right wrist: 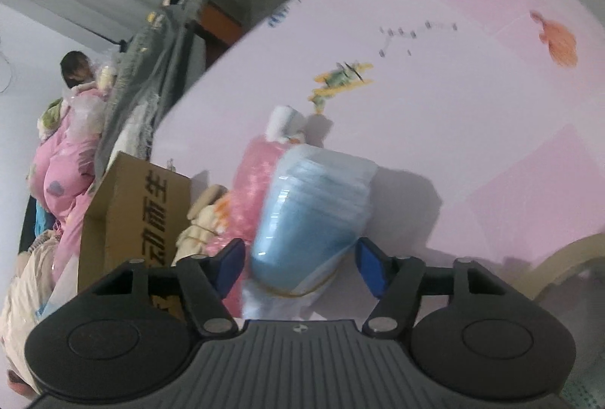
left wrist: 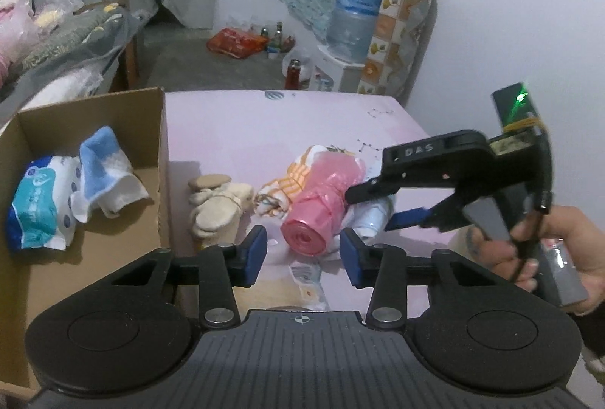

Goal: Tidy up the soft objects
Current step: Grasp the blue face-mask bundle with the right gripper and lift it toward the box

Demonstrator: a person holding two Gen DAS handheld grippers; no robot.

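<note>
While left gripper (left wrist: 302,254) hangs over pink cloth (left wrist: 234,129), its 2 blue pads stand apart, nothing between; pink bag roll (left wrist: 315,208) just beyond at 12 o'clock. Cardboard box (left wrist: 162,159) at 9 o'clock holds tissue pack (left wrist: 36,208) and blue-white towel (left wrist: 102,174). Beige socks (left wrist: 215,205) lie beside box.

Right wrist view: right gripper (right wrist: 300,267) fingers apart, straddling blue mask pack (right wrist: 306,216); contact unclear, blurred. Box at 9 o'clock.

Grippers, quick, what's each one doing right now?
Left gripper: open, holding nothing.
Right gripper: open around the blue pack, not gripping it yet.
</note>
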